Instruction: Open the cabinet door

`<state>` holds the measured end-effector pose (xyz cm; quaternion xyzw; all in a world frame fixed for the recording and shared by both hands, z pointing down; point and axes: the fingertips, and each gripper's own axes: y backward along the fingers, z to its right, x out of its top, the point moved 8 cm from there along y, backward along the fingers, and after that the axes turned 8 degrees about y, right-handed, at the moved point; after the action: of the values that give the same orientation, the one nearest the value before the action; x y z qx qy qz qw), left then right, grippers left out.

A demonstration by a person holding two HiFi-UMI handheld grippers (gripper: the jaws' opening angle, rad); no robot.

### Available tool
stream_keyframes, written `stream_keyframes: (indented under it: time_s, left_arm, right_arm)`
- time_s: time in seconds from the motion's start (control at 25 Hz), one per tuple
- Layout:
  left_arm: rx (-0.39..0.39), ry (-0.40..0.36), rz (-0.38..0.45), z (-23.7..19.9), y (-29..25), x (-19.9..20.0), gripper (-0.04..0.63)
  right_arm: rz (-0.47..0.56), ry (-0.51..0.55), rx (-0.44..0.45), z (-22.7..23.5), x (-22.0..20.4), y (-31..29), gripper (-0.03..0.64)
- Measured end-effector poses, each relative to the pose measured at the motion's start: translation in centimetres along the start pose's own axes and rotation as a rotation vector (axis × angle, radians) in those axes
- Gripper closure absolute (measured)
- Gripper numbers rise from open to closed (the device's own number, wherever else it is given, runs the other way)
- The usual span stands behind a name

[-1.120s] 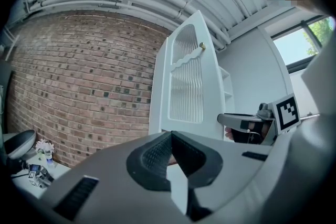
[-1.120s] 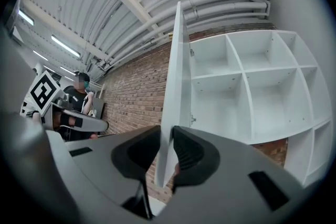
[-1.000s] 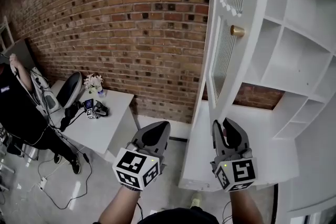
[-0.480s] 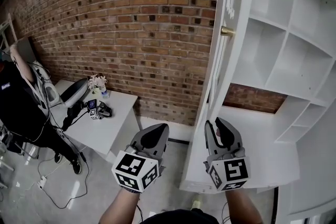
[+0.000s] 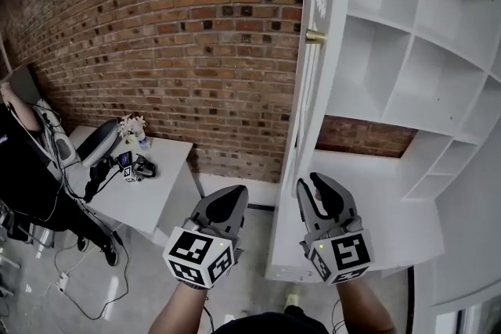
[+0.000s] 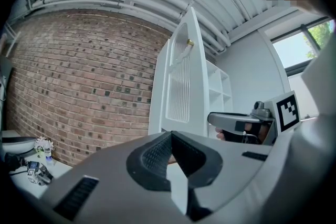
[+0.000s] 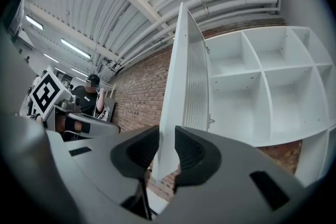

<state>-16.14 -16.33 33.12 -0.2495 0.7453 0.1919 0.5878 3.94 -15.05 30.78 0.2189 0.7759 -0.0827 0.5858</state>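
Brick wall (image 5: pixel 196 51) behind. The cabinet door (image 5: pixel 307 90) stands upright and edge-on at frame centre. The right gripper (image 5: pixel 311 185) jaws pinch its lower edge. The left gripper (image 5: pixel 229 198), jaws pressed together and empty, sits just left.

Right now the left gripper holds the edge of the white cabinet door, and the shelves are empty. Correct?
Wrong side: the right gripper holds the edge of the door, as the right gripper view shows. The shelves are empty.
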Motion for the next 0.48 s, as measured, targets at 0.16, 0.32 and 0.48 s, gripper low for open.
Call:
stream_keyframes:
  time_s: [0.16,0.32,0.48]
  left_arm:
    - [-0.021,-0.001,-0.011,1.0,-0.5,-0.4,0.592]
    - [-0.036,-0.008,-0.018,1.7,-0.7,-0.6,0.591]
    - [-0.043,-0.004,-0.024,2.1,-0.8,-0.8,0.591]
  right_arm:
    - [-0.016,-0.026,-0.011,0.7,-0.2,1.0,0.545]
    - [-0.024,-0.030,-0.025,1.5,-0.7,2.1,0.568]
    - [-0.052,-0.044,-0.048,2.4,-1.4,3.1,0.583]
